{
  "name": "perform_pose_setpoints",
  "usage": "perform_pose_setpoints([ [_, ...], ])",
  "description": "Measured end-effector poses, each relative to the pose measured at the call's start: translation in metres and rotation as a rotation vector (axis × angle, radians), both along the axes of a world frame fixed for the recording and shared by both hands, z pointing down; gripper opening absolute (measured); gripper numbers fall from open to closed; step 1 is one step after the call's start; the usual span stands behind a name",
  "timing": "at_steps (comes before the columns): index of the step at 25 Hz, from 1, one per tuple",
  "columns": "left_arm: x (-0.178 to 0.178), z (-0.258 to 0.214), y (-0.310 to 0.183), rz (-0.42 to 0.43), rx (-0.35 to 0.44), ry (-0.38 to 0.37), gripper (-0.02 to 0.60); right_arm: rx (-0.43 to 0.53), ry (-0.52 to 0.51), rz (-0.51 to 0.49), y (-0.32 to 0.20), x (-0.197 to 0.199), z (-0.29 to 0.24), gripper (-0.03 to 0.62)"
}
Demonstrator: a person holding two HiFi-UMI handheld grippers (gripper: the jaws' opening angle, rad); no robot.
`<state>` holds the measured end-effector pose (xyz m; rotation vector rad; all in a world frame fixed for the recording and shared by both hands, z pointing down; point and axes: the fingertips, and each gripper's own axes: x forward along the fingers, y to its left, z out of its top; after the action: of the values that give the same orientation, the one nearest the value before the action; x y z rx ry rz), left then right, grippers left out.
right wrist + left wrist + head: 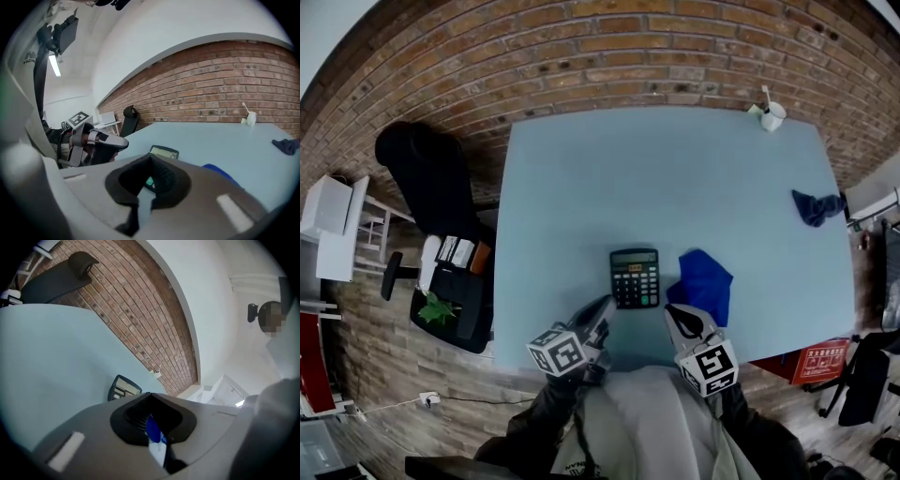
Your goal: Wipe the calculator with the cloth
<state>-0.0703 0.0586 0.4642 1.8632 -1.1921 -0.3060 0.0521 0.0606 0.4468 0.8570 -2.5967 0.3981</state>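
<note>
A black calculator [635, 277] lies flat near the front edge of the light blue table [675, 178]. A bright blue cloth [705, 284] sits crumpled just to its right. My left gripper [603, 309] hovers at the calculator's near left corner, jaws shut and empty. My right gripper [673, 312] hangs just in front of the cloth, also shut with nothing held. The left gripper view shows the calculator [123, 387] beyond the closed jaws. The right gripper view shows the calculator [164, 152], the cloth [219, 171] and the left gripper [101, 142].
A dark blue rag [817, 206] lies at the table's right edge and a white cup [772, 115] stands at the far right corner. A black office chair [427, 178] stands left of the table. A brick wall runs behind it.
</note>
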Motion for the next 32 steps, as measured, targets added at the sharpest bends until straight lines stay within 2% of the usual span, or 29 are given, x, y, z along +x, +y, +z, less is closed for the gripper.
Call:
perform_pose_setpoints([
  [11, 0.008, 0.005, -0.002, 0.022, -0.022, 0.034, 0.006, -0.060, -0.011, 0.083, -0.010, 0.019, 0.009, 0.002],
  [32, 0.007, 0.012, 0.000, 0.013, -0.044, 0.072, 0.006, -0.096, 0.001, 0.067, -0.008, 0.020, 0.022, 0.001],
])
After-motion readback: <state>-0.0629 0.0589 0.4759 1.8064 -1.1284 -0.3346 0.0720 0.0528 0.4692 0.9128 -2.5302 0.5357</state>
